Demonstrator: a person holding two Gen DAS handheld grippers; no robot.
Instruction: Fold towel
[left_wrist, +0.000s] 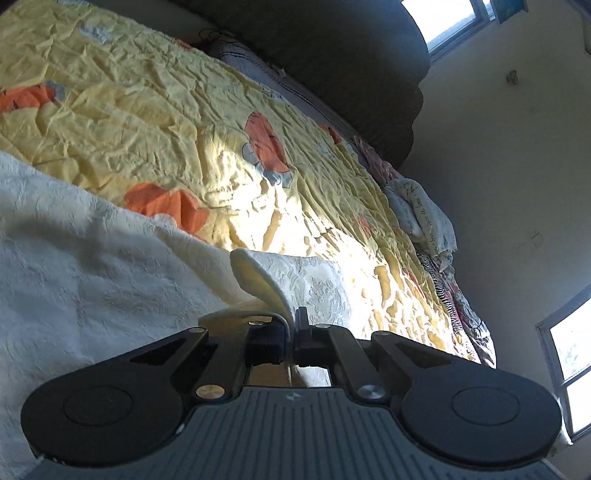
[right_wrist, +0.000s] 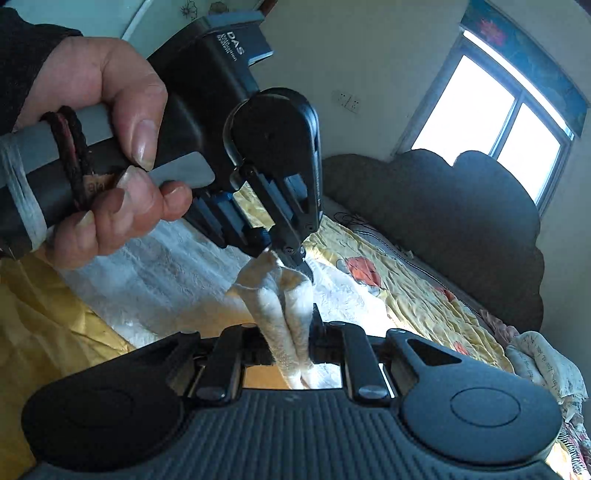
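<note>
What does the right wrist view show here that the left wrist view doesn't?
Only the right wrist view shows the person's hand gripping the left claw, and the right claw shut on bunched towel layers. Only the left wrist view shows the left claw's own pinch on a towel edge up close. Both show the white towel, yellow bedsheet, dark headboard and a window.

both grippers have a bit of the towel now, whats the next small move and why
Probably lift both pinched corners together and carry them across. The left gripper is shut on a towel edge, the right gripper clamps bunched layers beside it, and the rest lies on the yellow bedsheet.
</note>
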